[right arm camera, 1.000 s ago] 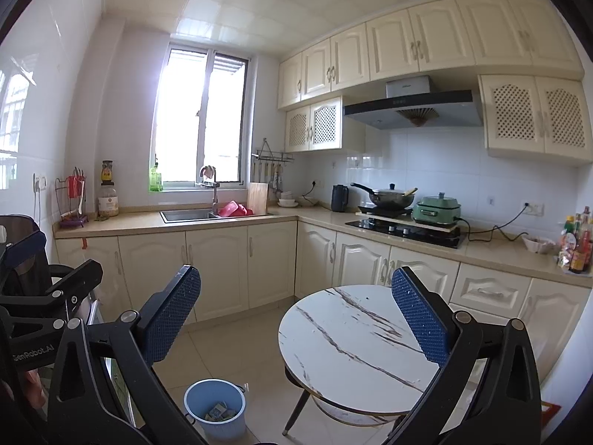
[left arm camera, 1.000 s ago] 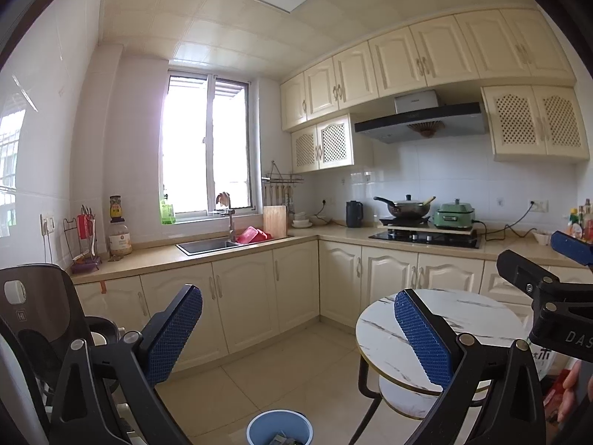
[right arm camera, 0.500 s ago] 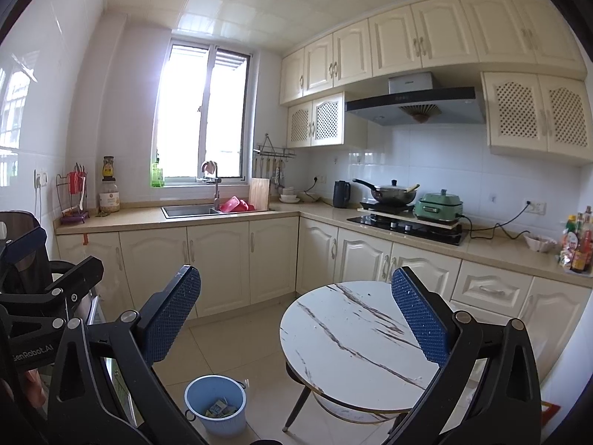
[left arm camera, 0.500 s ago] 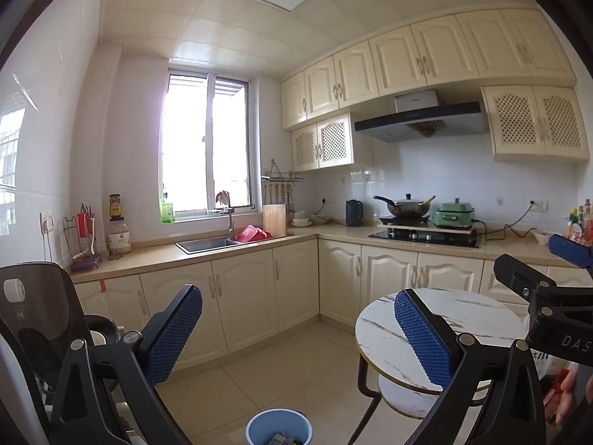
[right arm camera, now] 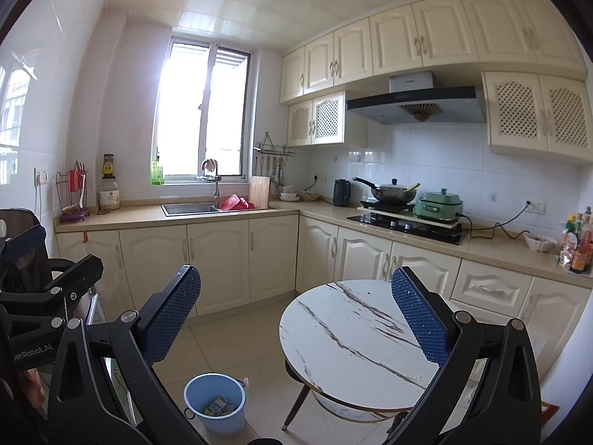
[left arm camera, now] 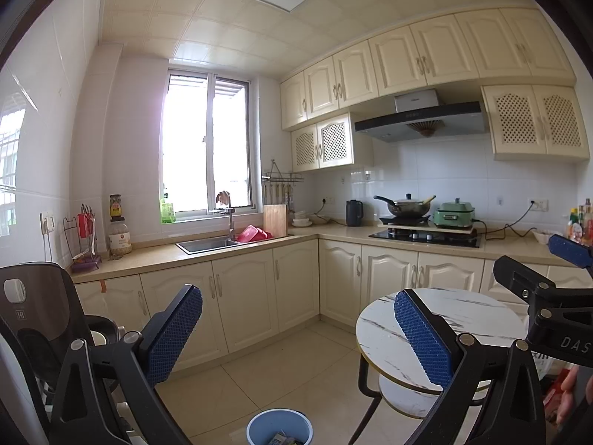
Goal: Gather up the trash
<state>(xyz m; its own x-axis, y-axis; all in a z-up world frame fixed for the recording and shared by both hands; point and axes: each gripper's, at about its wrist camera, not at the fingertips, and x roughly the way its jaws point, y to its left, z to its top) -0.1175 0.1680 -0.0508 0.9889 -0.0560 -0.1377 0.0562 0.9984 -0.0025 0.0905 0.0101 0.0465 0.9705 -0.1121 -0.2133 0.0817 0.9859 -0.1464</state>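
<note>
Hovering empty: L gripper (left arm camera: pixel 298 330), R gripper (right arm camera: pixel 296 307), bin (right arm camera: pixel 215 404)

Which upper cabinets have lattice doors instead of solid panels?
The low pair left of the range hood, the left lattice cabinets, and the right lattice cabinets beside it. The higher cabinets are solid.

Beige tiled floor (right arm camera: pixel 237 337) carries a round white marble-pattern table on dark legs (right arm camera: pixel 355 337) and, just beside it, a light-blue plastic bin (right arm camera: pixel 215 406) with scraps inside. Tabletop bare.
</note>
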